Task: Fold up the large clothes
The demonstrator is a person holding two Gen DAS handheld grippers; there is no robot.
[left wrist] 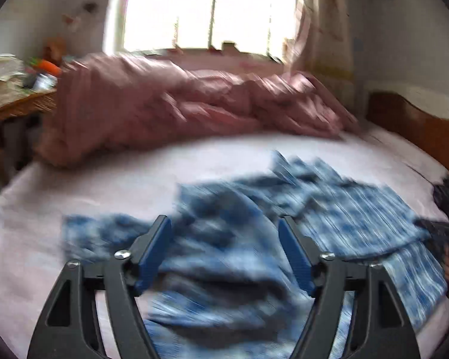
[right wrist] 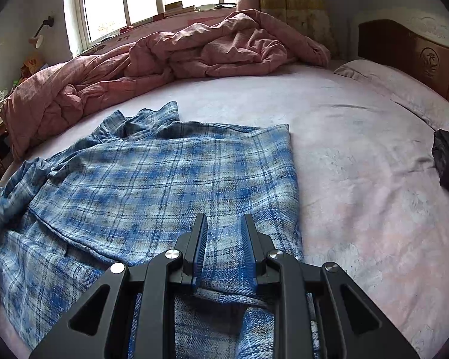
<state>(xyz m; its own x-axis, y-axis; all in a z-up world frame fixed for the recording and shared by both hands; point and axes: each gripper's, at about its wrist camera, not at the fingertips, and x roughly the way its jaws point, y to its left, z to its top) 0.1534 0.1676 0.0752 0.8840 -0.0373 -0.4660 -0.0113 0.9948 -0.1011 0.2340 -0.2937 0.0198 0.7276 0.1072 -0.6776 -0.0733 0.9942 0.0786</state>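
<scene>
A pink-sheeted bed (right wrist: 329,125) is carrying a blue plaid shirt (right wrist: 152,179), lying partly folded. Over the shirt, the left claw (left wrist: 224,248) is hovering wide open and empty; the right claw (right wrist: 223,233) is sitting narrowly parted, with cloth between its pads.

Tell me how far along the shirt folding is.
Partly done: the plaid shirt's right side looks folded in, leaving a straight edge. In hand: the right claw sits narrow over the hem; the left claw is open, holding nothing. Left: the bunched left sleeve and final folds.
</scene>
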